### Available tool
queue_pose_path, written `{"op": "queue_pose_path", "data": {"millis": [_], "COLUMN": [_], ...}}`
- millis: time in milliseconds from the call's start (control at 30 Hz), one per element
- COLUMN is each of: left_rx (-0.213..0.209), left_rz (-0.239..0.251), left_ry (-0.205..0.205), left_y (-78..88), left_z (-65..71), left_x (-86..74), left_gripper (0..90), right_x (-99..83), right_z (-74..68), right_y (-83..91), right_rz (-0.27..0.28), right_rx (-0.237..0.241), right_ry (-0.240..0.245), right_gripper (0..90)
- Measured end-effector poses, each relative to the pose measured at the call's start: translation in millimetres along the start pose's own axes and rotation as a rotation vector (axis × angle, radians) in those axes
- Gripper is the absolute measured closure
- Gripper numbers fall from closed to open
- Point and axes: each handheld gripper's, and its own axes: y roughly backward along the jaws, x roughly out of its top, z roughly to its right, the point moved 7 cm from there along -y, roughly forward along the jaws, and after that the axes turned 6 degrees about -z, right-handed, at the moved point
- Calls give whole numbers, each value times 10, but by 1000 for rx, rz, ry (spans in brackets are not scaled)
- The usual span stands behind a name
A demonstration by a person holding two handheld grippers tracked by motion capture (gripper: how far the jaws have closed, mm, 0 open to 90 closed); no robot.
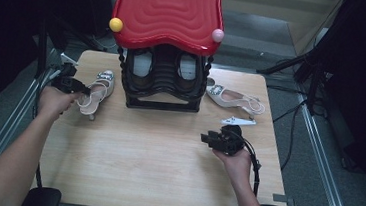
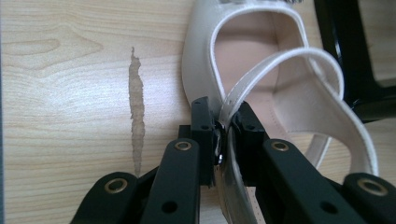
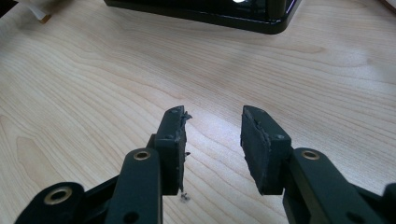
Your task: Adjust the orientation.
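Left hand-held gripper [image 2: 223, 123] clamped on the thin slingback strap [image 2: 243, 88] of a cream high-heeled sandal [image 1: 95, 95], pads pinching the strap from both sides. Seen along the jaws in the left gripper view: the sandal's open heel cup just beyond the fingertips, its pale lining facing up, the rest of the strap looping off to the right. A dark streak [image 2: 136, 107] in the wood grain to the left of the jaws, the black foot of a rack [image 2: 348, 56] past the sandal to the right.

In the high view, left hand-held gripper [image 1: 78, 89] at the near left part of the table [image 1: 155, 166], sandal lying directly ahead of it beside the black shoe rack [image 1: 164, 84] with its glossy red wavy top [image 1: 167, 14]. Matching second sandal [image 1: 231, 98] on the far side of the rack, well apart from this gripper.

Right hand-held gripper [image 1: 207, 138] low over bare wood at the right of the table, jaws apart with nothing between them, worn pads [image 3: 254, 149] facing each other across a clear gap in the right gripper view. Small white pointed piece [image 1: 238, 121] just beyond that gripper, near the second sandal.
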Motion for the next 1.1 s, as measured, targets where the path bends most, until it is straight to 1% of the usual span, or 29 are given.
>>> {"op": "queue_pose_path", "data": {"millis": [67,100,167,200,300,333,400,433,467,500,600,633,667,700,833,867,933,967,1067,1100], "left_rx": [-17,-19,-23,-28,-41,-46,-51,-60,-67,-73,-67,-72,-83,-93,-73,-76,-84,-81,-76,-85], "left_rz": [14,24,31,42,55,70,77,92,92,102,126,133,141,145,169,168,188,187,210,213], "left_ry": [12,18,17,20,30,41,40,52,52,53,41,43,59,56,44,42,45,45,42,45], "left_y": [20,29,48,59,91,107,132,154,171,205,295,325,352,389,503,524,593,627,718,750], "left_z": [3,9,18,22,29,31,26,25,26,28,55,66,75,80,109,115,127,130,145,158], "left_x": [11,19,30,36,47,58,65,75,78,87,119,131,138,147,197,206,243,256,303,317], "left_gripper": [825,825,826,826,828,829,830,830,830,830,831,831,831,831,831,831,831,831,831,831], "right_x": [1,-1,-1,0,1,2,2,3,2,3,2,2,2,2,2,2,4,4,4,3], "right_z": [-4,-7,-6,-6,2,4,3,1,-4,-4,1,1,-1,-2,-4,-2,-2,0,0,0], "right_y": [-1,0,-4,-4,7,7,5,4,4,2,1,2,2,3,1,2,4,6,5,4], "right_rz": [2,-1,-1,0,1,1,2,3,2,4,3,3,2,1,3,1,4,4,4,3], "right_rx": [-1,-2,-1,-1,-4,-2,-2,-2,-1,-1,-2,-1,-1,-3,-2,-3,-1,-2,-2,-2], "right_ry": [2,0,2,1,3,2,2,3,3,4,3,2,3,3,4,4,4,6,4,5], "right_gripper": [618,618,618,618,618,618,618,617,618,618,618,618,618,618,618,618,618,618,618,618]}}
